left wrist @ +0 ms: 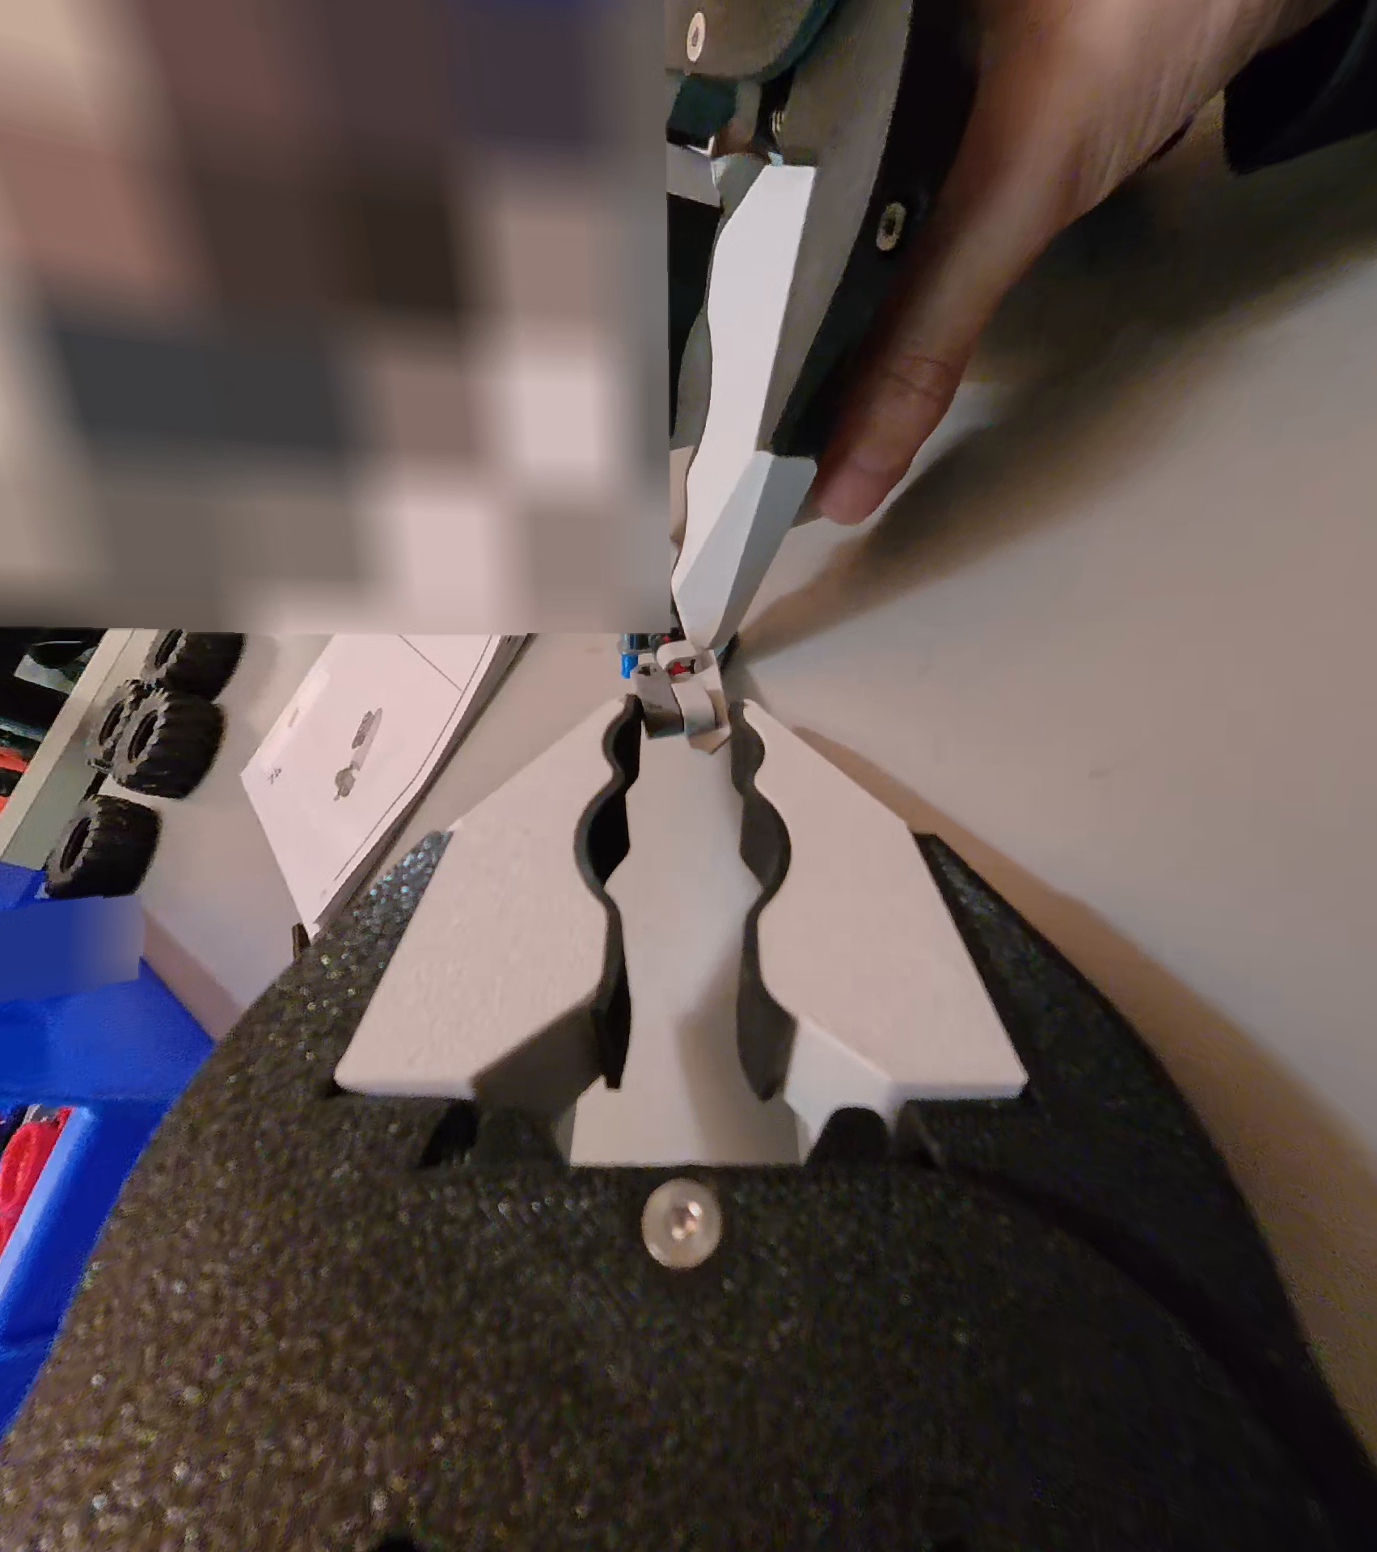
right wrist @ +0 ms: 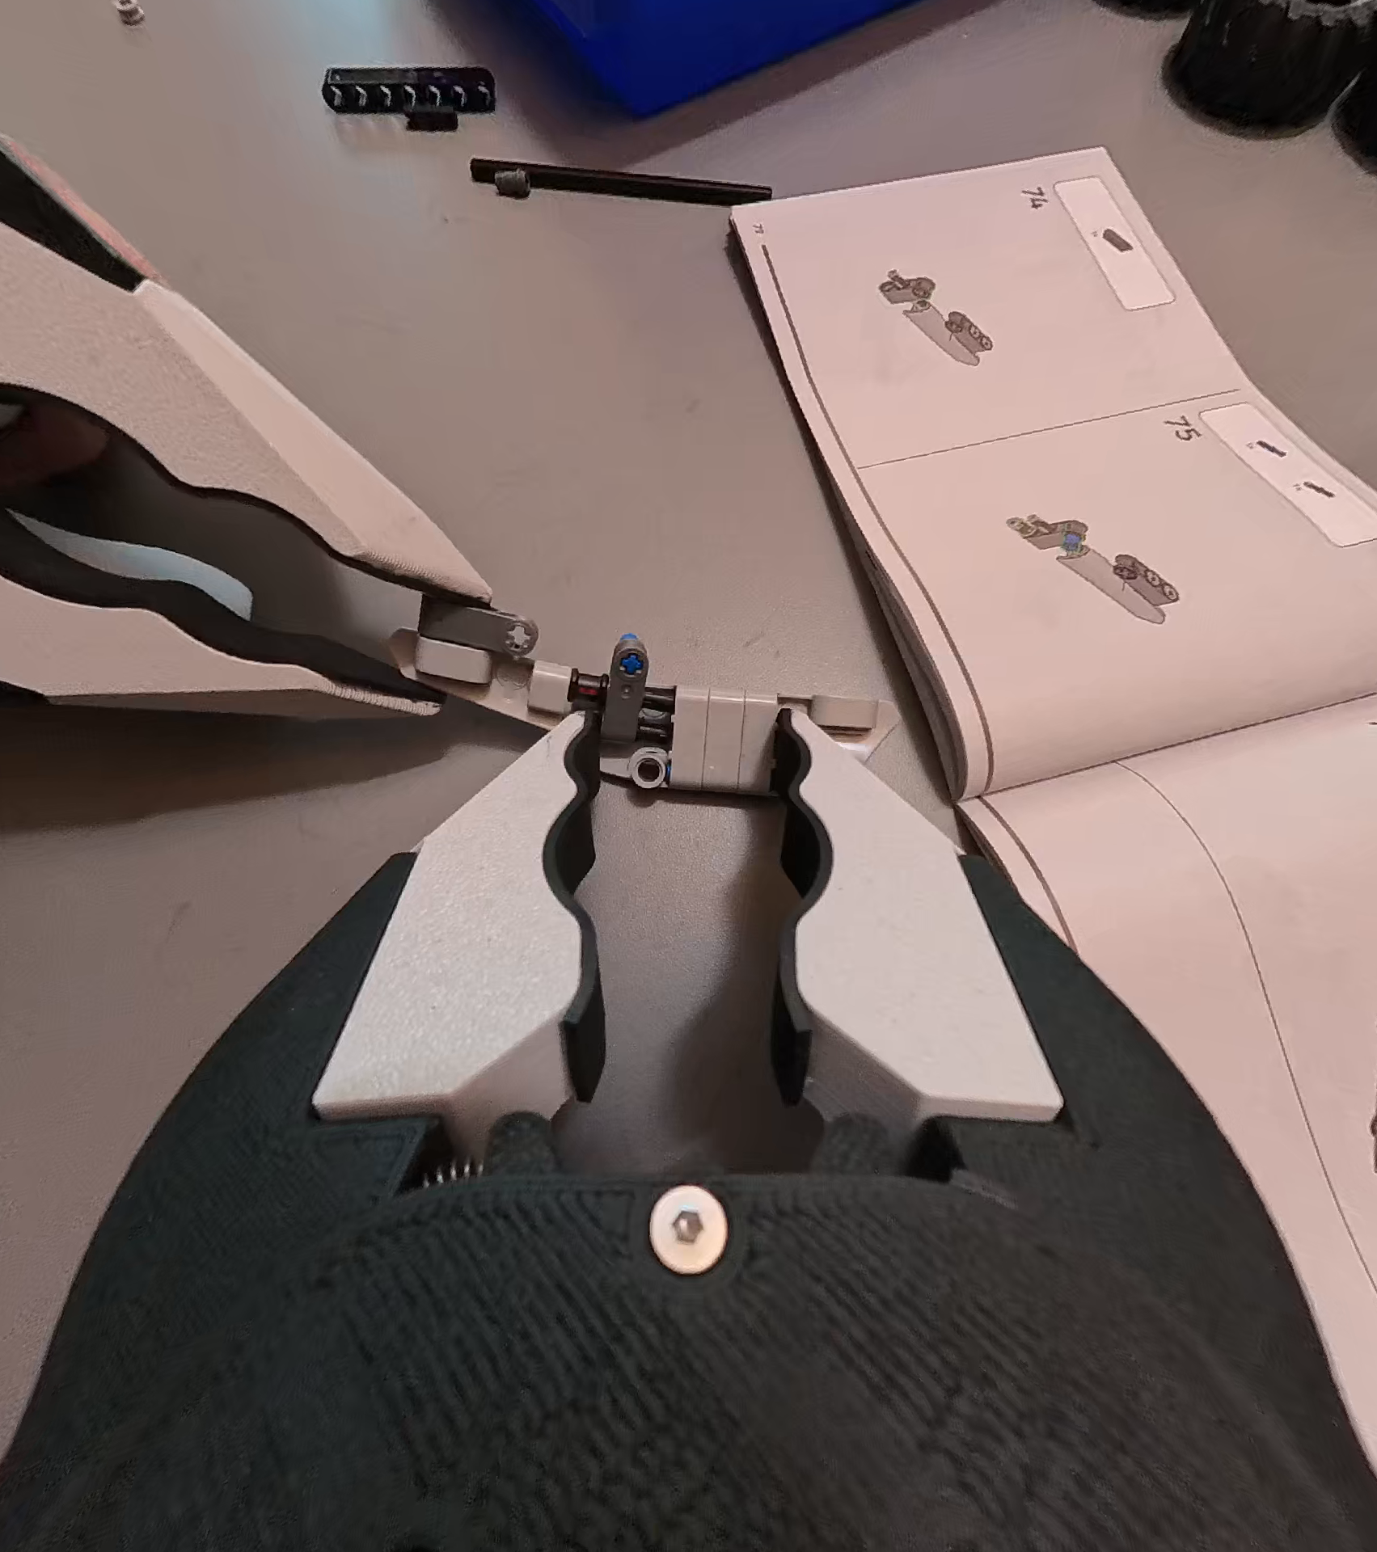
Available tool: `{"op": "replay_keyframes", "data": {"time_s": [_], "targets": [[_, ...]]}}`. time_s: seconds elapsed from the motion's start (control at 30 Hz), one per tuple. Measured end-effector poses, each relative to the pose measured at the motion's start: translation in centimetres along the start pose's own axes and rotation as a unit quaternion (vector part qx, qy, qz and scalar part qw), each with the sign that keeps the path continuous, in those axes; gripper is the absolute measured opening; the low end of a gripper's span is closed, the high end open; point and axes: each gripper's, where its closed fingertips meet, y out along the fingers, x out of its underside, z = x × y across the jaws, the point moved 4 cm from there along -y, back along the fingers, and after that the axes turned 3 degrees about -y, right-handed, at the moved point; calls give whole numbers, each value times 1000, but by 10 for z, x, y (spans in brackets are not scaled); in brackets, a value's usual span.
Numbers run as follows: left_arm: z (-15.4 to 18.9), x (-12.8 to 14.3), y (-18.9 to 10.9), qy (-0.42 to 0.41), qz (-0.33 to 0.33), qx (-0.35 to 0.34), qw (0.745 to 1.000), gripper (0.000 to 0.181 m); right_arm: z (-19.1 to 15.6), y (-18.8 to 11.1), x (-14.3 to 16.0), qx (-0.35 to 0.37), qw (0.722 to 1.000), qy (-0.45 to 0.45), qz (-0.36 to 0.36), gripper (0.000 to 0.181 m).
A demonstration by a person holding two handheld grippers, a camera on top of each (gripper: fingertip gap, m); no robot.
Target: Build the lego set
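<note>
A small grey Technic lego assembly with a blue pin, a black axle and a red bit is held just above the grey table between both grippers. My right gripper is shut on its right end, across the stacked grey blocks. My left gripper comes in from the left and is shut on its left end, a grey liftarm. In the left wrist view my left gripper pinches the assembly at its tips. The right gripper, held by a hand, reaches down onto it from above.
An open instruction booklet lies to the right, and also shows in the left wrist view. A black beam and a long black axle lie beyond. Black tyres and a blue bin with red parts stand nearby. The black beam sits 20 cm or so from the ends of my left fingers.
</note>
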Motion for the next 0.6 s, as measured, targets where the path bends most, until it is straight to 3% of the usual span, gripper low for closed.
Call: {"op": "replay_keyframes", "data": {"time_s": [0.17,0.33,0.43,0.6], "targets": [[-3,-1,0,-33,3,17,999,18,0,0,0,-7,1000,6,2,40],[-8,-4,0,-163,-2,54,985,18,0,-1,0,-10,1000,8,3,40],[-16,-12,-3,-239,42,74,967,18,-7,0,0,-23,1000,-14,1,46],[-15,-8,-4,-206,35,73,975,18,-7,0,0,-7,1000,-29,-2,45]]}}
